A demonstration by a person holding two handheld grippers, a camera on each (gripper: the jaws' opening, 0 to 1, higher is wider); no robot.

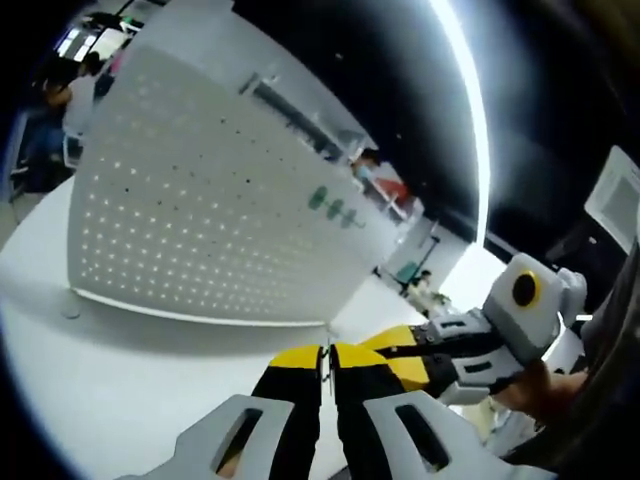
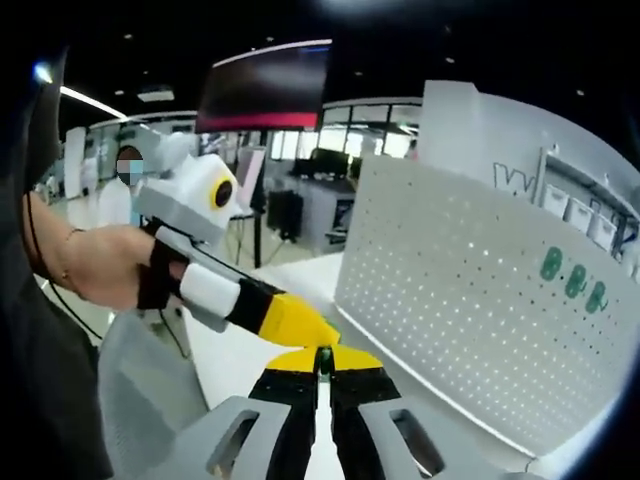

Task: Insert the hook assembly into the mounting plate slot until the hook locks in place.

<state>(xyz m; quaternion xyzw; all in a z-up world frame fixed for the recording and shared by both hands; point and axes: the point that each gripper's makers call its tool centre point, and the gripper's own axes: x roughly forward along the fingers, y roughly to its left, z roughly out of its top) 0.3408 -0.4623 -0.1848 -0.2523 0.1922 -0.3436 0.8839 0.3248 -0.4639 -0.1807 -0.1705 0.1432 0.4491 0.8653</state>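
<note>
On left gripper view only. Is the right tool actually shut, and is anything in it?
Observer: In the right gripper view, the right tool has its jaws drawn together on a small dark piece. It is too small to identify.
Operator: How does my left tool look from that side?
Observer: The left tool comes in from the left, with a bare hand wrapped around its body. Its yellow tip sits right by the right tool's tips, in front of the pegboard.
</note>
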